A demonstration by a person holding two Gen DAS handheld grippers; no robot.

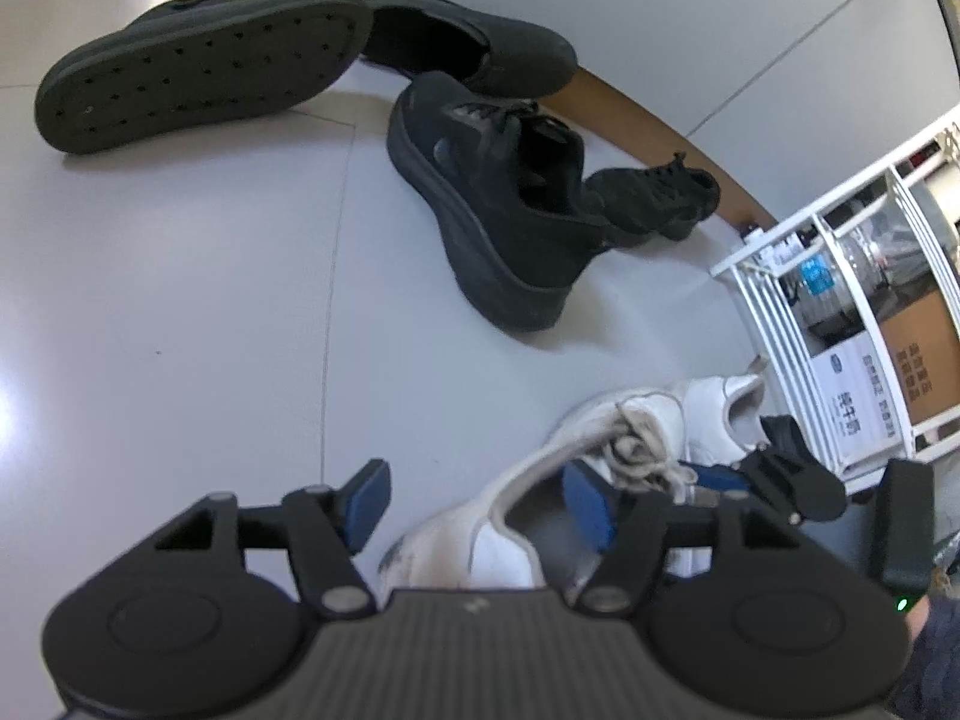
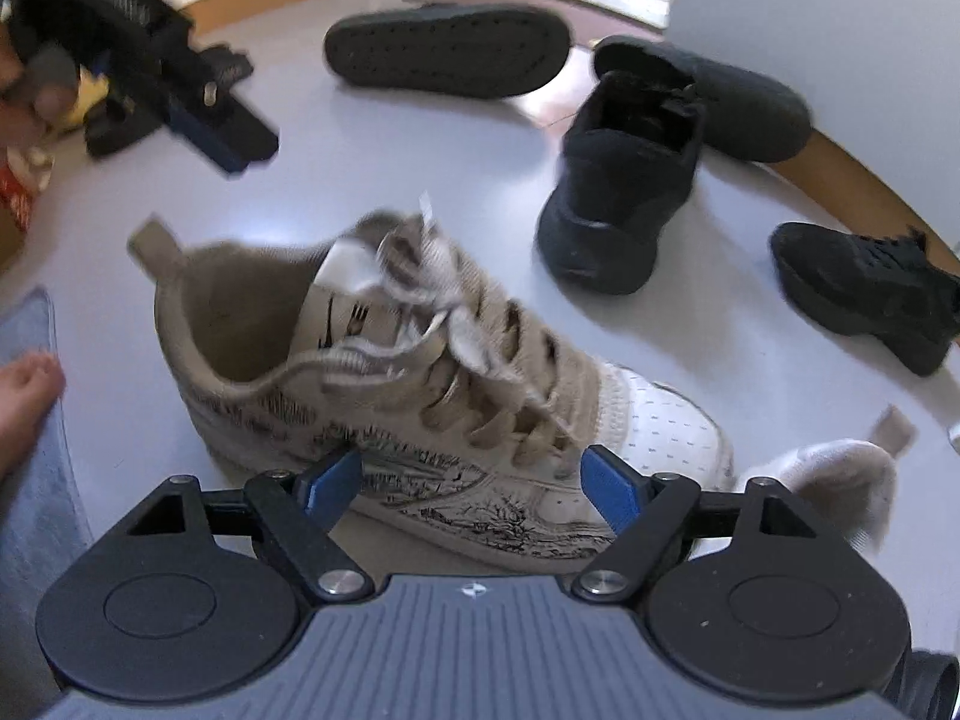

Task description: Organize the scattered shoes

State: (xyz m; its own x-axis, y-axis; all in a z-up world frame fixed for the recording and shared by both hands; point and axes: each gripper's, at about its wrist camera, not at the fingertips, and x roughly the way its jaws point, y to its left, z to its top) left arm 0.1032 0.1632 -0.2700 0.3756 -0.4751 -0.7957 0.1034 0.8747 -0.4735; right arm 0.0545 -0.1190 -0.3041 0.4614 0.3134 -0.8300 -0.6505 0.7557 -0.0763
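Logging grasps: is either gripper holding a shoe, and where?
Neither. The left gripper and right gripper are open above the white sneaker.

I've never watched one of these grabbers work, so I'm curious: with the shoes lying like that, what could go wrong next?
Loose laces flop over the white sneaker; the open right gripper might pinch only laces, leaving the shoe dangling.

The second white shoe lies close beside it and could get knocked.

The left gripper hangs open just above the same sneaker, so the two grabbers might bump.
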